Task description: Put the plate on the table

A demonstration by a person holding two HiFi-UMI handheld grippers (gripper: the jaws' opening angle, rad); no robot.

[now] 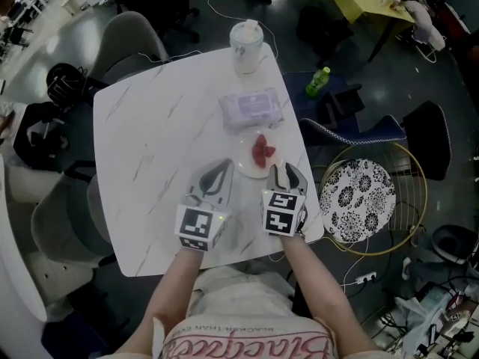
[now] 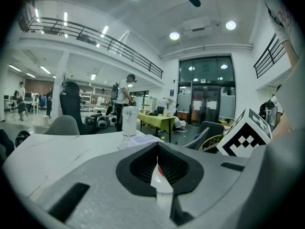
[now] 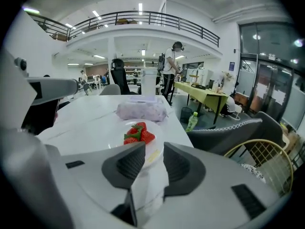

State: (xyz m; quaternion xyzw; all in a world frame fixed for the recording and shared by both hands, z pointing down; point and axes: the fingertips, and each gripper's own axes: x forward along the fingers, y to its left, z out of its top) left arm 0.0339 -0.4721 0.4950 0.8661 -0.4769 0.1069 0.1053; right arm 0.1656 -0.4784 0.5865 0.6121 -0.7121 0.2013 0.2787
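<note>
Marble-look white table (image 1: 150,140), contents left to right. Left gripper (image 1: 222,166): jaws together, nothing between them. Plate (image 1: 242,161): pale, carrying strawberries (image 1: 263,152), sitting flat on the table near its right edge, just before a wipes pack (image 1: 254,109). Right gripper (image 1: 287,172): jaws apart, plate's near rim at their gap, pads not pressing. Status, as judged: placement looks complete; only drawing clear remains.
</note>
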